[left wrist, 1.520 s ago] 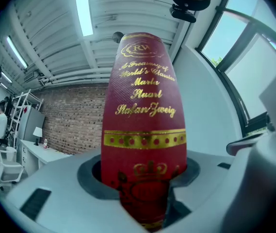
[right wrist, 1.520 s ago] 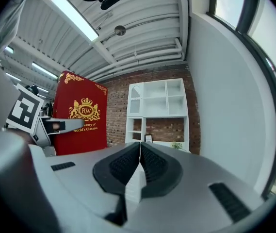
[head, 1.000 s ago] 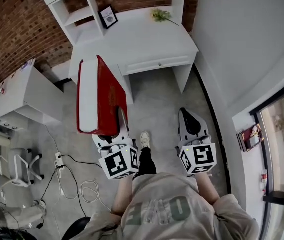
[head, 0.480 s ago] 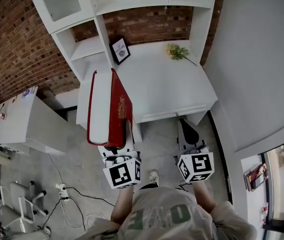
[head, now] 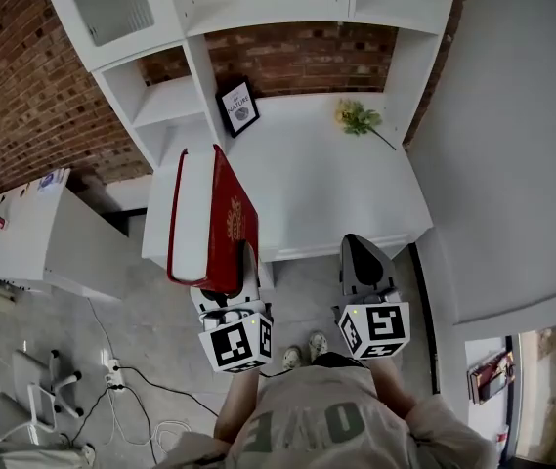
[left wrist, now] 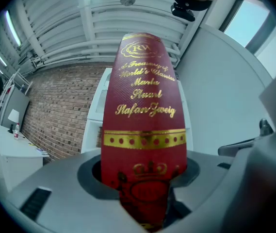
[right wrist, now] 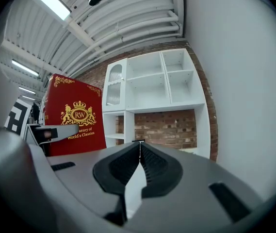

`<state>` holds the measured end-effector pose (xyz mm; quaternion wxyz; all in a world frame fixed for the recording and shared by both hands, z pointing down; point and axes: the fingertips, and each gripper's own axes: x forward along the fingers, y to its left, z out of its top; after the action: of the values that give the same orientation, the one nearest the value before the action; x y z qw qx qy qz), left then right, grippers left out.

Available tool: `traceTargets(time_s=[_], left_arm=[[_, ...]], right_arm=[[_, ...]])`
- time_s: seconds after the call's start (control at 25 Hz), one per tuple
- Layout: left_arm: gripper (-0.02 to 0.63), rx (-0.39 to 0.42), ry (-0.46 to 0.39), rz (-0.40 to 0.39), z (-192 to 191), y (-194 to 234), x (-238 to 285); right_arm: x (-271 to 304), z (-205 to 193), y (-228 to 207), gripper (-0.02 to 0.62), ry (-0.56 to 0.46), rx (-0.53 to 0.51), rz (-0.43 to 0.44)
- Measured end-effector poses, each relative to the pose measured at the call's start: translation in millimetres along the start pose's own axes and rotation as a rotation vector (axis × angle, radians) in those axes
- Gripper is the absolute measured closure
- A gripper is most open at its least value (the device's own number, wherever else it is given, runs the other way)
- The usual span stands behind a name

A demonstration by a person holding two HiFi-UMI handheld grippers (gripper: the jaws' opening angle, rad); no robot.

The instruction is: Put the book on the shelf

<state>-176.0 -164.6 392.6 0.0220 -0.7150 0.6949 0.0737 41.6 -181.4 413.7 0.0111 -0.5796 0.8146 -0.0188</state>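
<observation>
Book [head: 204, 218] was clamped in the left gripper [head: 242, 265], with the jaws pinching it across the covers at the spine end. It stood on edge just left of center, hanging over the left edge of the desk [head: 326, 193]. Its length ran straight up the frame from the jaws, pointing at the open cubbies of the shelf [head: 160, 101] in the upper left.

Right gripper [head: 363, 262] was squeezed closed on nothing, off to the right and well apart from the book, so I'd say this was a left-hand job.

A small picture frame [head: 237, 106] leaned just right of the cubby's upright, and a flower sprig [head: 358, 118] lay further right. That upright and the frame looked like the likeliest things to clip on the way in.
</observation>
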Motion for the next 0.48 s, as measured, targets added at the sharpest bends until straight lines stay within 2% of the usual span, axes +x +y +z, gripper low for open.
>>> traceTargets(time_s=[0.2, 0.32, 0.48], left_arm=[[0.356, -0.004, -0.012, 0.050, 0.0, -15.5, 23.2], [0.356, -0.005, -0.005, 0.059, -0.6, -20.7, 30.6], [0.356, -0.006, 0.021, 0.049, -0.7, -24.4, 50.0]], right_arm=[[25.0, 20.2, -11.8, 0.580, -0.070, -0.110, 0.094], [33.6, 22.1, -21.1, 0.578, -0.081, -0.140, 0.100], [44.3, 29.7, -29.7, 0.578, -0.075, -0.127, 0.089]])
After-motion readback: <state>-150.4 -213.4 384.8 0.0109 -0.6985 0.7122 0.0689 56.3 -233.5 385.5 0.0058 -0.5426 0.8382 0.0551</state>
